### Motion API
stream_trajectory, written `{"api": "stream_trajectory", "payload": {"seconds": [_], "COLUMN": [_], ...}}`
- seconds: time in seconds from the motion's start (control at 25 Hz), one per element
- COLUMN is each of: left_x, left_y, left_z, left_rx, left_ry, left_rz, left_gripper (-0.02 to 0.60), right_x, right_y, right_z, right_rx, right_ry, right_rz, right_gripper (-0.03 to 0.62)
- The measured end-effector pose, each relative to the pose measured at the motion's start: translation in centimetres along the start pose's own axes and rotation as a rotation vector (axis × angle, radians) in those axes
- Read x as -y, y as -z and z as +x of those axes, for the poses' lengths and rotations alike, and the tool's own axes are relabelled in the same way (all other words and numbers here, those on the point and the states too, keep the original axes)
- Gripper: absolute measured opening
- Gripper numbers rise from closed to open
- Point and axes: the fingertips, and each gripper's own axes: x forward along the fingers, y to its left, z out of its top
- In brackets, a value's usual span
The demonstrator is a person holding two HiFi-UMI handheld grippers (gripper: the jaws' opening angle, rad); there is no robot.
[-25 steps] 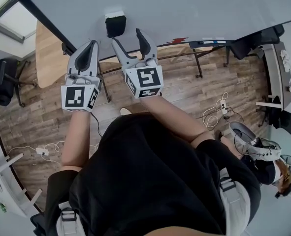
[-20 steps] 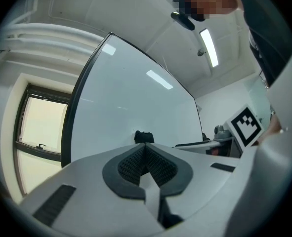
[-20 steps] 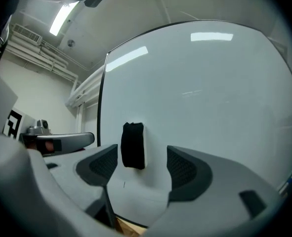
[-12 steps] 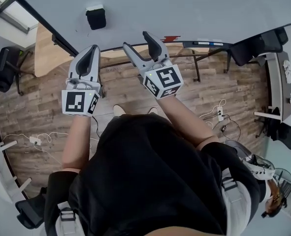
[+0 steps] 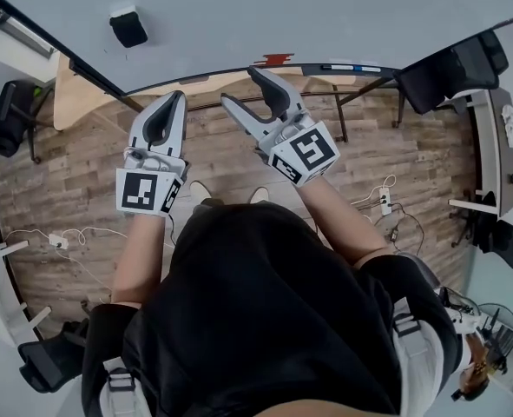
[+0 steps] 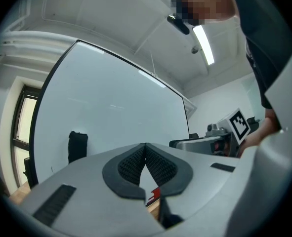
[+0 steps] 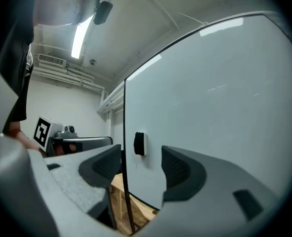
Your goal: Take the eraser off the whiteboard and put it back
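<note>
The black eraser (image 5: 128, 27) sticks to the whiteboard (image 5: 325, 11) at the upper left of the head view, well away from both grippers. My left gripper (image 5: 171, 104) is shut with nothing in it; in its own view the pads meet, and the eraser (image 6: 77, 145) shows far off to the left on the whiteboard (image 6: 116, 102). My right gripper (image 5: 241, 88) is open and its jaws are closing on nothing. In the right gripper view, the eraser (image 7: 139, 143) shows far off in the gap between the jaws, near the left edge of the whiteboard (image 7: 210, 107).
The board's tray holds a red object (image 5: 276, 59) and markers (image 5: 343, 67). A wooden table (image 5: 74, 94) stands at the left under the board. Black chairs (image 5: 451, 68) stand at the right. Cables (image 5: 65, 240) lie on the wood floor.
The eraser has slid left and away in the head view as both grippers moved along the board. The right gripper has swung to point left, and its jaws have narrowed a little.
</note>
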Motion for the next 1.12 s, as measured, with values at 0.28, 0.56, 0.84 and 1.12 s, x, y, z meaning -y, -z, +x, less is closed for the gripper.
{"api": "stream_trajectory", "payload": {"seconds": [0.28,0.56,0.84,1.12], "left_x": [4.6,7.5,7.8,6.9], "left_y": [-1.1,-1.5,-2.5,-2.9], "left_z": [0.8,1.0,0.8,1.0], "left_rx": [0.012,0.016,0.025,0.018], "left_ry": [0.011,0.031,0.040,0.046], "left_rz": [0.004,0.003,0.004,0.007], "left_gripper": [-0.005,-0.005,-0.005,-0.005], "right_x": [0.8,0.8,0.2,-0.1], "right_y": [-2.2,-3.0,-3.8,-4.4], "right_z": [-4.4,-6.5,-6.3,-5.4], "right_rx": [0.044,0.061,0.060,0.065], "right_ry": [-0.070,-0.110,-0.144,-0.155], "right_rz": [-0.028,-0.036,-0.039,-0.038], "right_gripper": [0.149,0.023,0.002,0.002]}}
